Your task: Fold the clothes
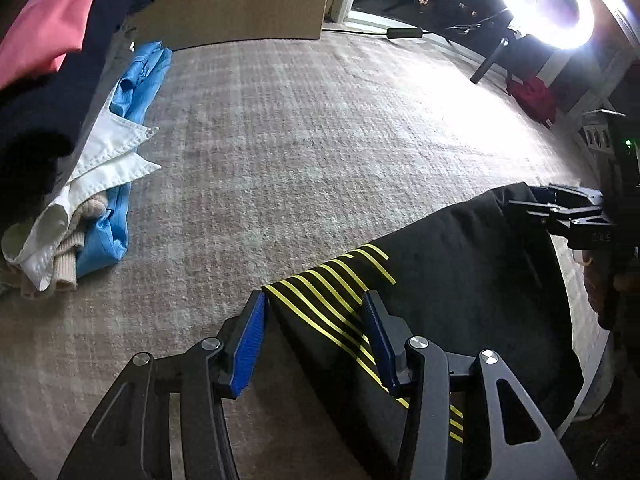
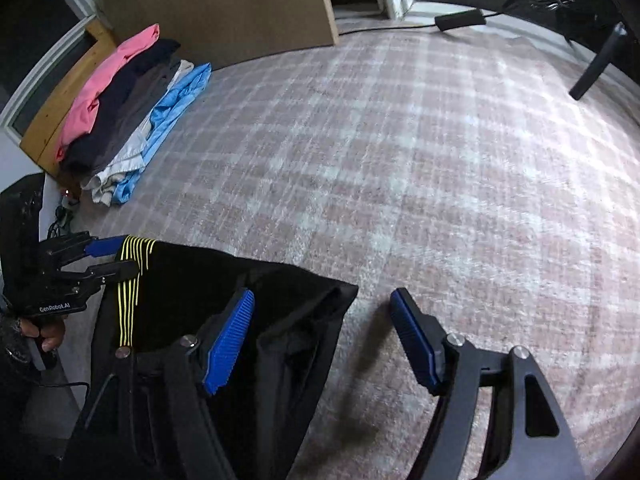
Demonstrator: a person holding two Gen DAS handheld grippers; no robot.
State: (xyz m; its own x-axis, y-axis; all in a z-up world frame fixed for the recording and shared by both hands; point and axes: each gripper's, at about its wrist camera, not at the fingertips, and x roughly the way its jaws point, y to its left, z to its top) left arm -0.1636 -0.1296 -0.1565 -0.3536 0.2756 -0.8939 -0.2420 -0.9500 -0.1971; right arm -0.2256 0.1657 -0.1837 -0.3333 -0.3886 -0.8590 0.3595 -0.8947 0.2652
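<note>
1. Left wrist view: your left gripper (image 1: 316, 320) sits at 6 o'clock, blue pads (image 1: 250, 344) spread apart, with the yellow-striped corner of the black garment (image 1: 460, 280) lying between them. Neither pad is pressed onto the cloth.
2. The garment runs from 6 toward 3 o'clock, draped over the carpet (image 1: 320, 140).
3. At 3 o'clock your right gripper (image 1: 520, 204) meets the garment's far corner; its tips are hidden against the dark fabric, so I cannot tell from here how it stands.
4. At 9 to 10 o'clock a pile of clothes (image 1: 80, 120) lies on the carpet: pink, navy, grey, white and light blue pieces, plus a beige knit item.
5. At 1 o'clock a ring light (image 1: 548, 0) glares; at 12 o'clock a brown board (image 1: 240, 0) stands.
6. Right wrist view: your right gripper (image 2: 320, 336) is at 6 o'clock, pads (image 2: 230, 340) wide apart. The left pad overlaps the black garment (image 2: 192, 280); the right pad is over bare carpet (image 2: 400, 160).
7. At 9 o'clock your left gripper (image 2: 116, 256) has the striped corner between its fingers; how tightly, I cannot tell.
8. Pile of clothes (image 2: 132, 112) at 10 o'clock, beside the brown board (image 2: 224, 8) at 11.
</note>
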